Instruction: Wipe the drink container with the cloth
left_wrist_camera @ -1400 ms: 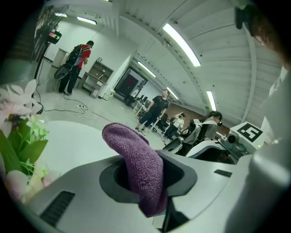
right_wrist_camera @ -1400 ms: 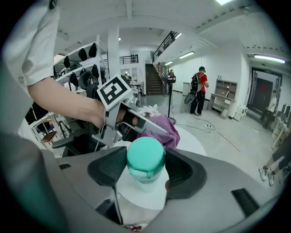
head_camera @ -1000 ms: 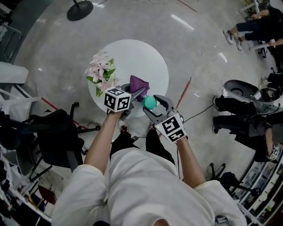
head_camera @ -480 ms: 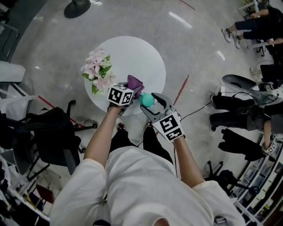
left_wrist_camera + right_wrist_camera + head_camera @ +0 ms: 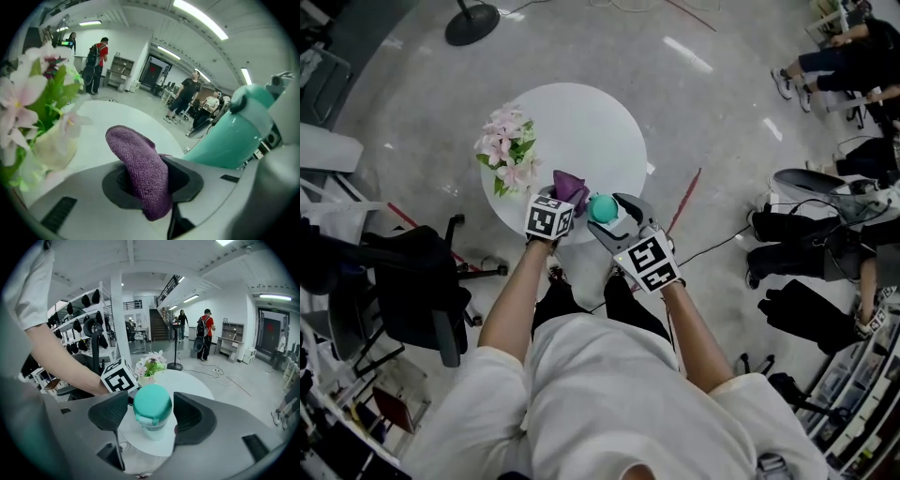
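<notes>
Left tongs (image 5: pixel 157 183) clamp the purple cloth (image 5: pixel 138 157) beside the teal drink bottle (image 5: pixel 152 405). Right tongs (image 5: pixel 151 422), jaws just opening wider, straddle that bottle on the white table (image 5: pixel 591 122).

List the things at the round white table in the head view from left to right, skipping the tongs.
Pink flowers → purple cloth → teal drink container
</notes>
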{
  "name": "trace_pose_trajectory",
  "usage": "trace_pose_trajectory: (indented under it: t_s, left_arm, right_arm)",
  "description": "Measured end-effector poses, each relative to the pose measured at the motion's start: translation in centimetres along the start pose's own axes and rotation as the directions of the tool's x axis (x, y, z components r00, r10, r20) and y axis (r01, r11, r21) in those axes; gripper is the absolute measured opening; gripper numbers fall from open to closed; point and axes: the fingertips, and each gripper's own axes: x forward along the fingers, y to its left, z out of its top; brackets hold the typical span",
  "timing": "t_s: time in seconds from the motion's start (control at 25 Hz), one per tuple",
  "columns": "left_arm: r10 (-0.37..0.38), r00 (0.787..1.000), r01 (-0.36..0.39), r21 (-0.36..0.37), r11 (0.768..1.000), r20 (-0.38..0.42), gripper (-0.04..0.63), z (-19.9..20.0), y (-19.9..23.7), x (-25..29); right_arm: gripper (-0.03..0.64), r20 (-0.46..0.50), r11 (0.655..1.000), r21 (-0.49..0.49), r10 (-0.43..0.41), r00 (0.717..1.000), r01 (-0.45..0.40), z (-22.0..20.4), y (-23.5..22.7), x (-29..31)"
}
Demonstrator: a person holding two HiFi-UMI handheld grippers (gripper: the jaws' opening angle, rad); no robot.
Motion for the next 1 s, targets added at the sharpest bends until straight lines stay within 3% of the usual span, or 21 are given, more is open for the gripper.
trace_pose_trajectory:
  t_s: [0.16,0.28,0.36,0.48,0.6,0.72,0.76,0.84,1.0]
  left_arm:
    - [0.049,0.991,-0.043,-0.050,0.998,0.124,0.117,2.2,-1.3,-5.1]
    - [0.117,0.975,-0.100,-0.093,0.991,0.189,0.117,2.7,-1.7,-8.8]
    - [0.149,0.962,-0.120,-0.135,0.984,0.230,0.117,2.9,-2.4,-10.8]
    - [0.189,0.939,-0.138,-0.191,0.972,0.288,0.117,3.2,-3.8,-13.5]
    - [0.219,0.921,-0.145,-0.237,0.961,0.323,0.117,3.4,-5.4,-15.5]
    - [0.217,0.906,-0.126,-0.258,0.958,0.364,0.117,3.6,-7.4,-17.2]
    - [0.205,0.902,-0.110,-0.256,0.960,0.381,0.117,3.7,-8.2,-17.6]
    - [0.167,0.896,-0.066,-0.248,0.967,0.412,0.118,4.0,-9.7,-18.1]
    - [0.099,0.869,0.036,-0.261,0.965,0.485,0.118,5.1,-10.9,-18.1]
  right_arm:
    - [0.351,-0.010,0.978,-0.124,0.166,0.986,-0.166,0.8,0.4,-2.0]
    - [0.353,-0.060,0.904,-0.257,0.339,0.939,-0.343,0.8,0.8,-3.1]
    - [0.353,-0.122,0.818,-0.389,0.409,0.904,-0.423,0.6,0.7,-3.4]
    - [0.353,-0.237,0.654,-0.538,0.489,0.839,-0.533,0.6,0.7,-3.1]
    - [0.353,-0.358,0.509,-0.585,0.536,0.764,-0.631,0.2,0.8,-2.0]
    - [0.353,-0.462,0.409,-0.591,0.536,0.707,-0.695,-0.8,1.0,-1.0]
    - [0.349,-0.482,0.389,-0.591,0.531,0.697,-0.706,-1.2,1.1,-0.8]
    - [0.313,-0.490,0.382,-0.588,0.533,0.690,-0.713,-1.5,1.2,-0.6]
    - [0.311,-0.443,0.443,-0.576,0.538,0.717,-0.687,-1.2,1.1,-0.6]
